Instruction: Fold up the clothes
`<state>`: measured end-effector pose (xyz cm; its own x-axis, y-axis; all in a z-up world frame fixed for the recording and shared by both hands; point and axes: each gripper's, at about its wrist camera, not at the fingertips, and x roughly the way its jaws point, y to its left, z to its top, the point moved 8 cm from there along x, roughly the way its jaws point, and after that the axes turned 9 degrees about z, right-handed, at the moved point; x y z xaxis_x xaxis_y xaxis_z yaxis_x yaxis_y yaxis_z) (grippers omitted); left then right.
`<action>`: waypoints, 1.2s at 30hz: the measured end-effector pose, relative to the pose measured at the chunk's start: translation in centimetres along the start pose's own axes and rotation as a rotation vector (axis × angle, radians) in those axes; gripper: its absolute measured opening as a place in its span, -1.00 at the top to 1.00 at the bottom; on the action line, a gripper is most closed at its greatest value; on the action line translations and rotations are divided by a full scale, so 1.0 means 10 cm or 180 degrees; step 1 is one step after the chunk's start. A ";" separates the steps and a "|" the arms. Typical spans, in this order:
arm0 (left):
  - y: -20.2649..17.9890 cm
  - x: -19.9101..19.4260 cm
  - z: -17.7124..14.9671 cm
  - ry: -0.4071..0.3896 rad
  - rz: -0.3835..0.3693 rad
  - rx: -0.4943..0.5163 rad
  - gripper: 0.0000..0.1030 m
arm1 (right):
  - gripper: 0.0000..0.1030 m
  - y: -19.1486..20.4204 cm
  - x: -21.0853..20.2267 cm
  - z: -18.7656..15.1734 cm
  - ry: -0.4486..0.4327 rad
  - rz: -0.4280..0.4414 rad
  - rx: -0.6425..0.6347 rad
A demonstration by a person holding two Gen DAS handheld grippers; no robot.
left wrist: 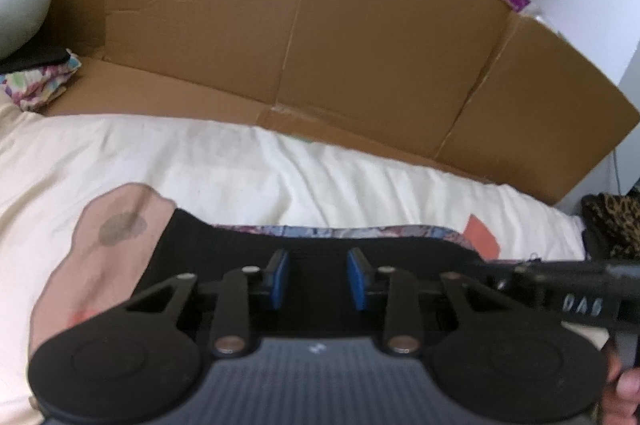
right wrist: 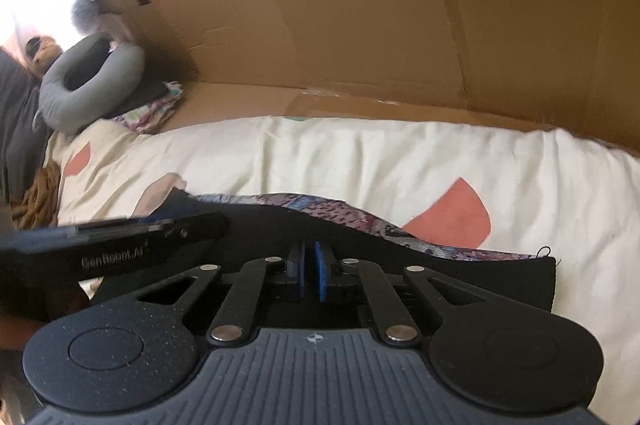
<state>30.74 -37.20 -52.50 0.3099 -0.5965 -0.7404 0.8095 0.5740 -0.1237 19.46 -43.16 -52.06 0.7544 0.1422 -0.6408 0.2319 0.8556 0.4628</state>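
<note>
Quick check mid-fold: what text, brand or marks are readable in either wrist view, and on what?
"GenRobot.AI": on the left gripper body, seen in the right wrist view, slightly blurred.
"DAS", or similar: on the right gripper body, seen in the left wrist view; too blurred to be sure.
No readable text on the cardboard or black garment.

Cream bedsheet (left wrist: 240, 165) — black garment (right wrist: 500, 277), flattened cardboard (left wrist: 320, 45), perhaps neck pillow (right wrist: 84, 93).

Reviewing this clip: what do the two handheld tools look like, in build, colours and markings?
Both match: the left tool and right tool have black linkage arms with silver pivot pins, round black discs at each side, a ribbed grey body and blue pads on black fingers. White lettering marks each tool's side, blurred in both views.
</note>
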 end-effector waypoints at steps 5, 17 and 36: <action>0.00 0.02 0.03 0.0041 0.0011 0.0034 0.41 | 0.92 -0.09 0.04 -0.01 0.0014 0.0043 0.0134; -0.08 -0.17 0.06 -0.0007 -0.0033 0.0118 0.73 | 0.92 -0.07 0.13 0.03 0.0123 -0.0014 0.0053; -0.49 -0.44 -0.43 0.0130 -0.0265 0.0614 0.67 | 0.64 0.13 -0.63 -0.43 0.0079 -0.0031 -0.0429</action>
<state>23.22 -34.99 -51.50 0.2208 -0.6119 -0.7595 0.9131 0.4033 -0.0595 12.38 -40.85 -50.09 0.7368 0.1444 -0.6605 0.1532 0.9159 0.3711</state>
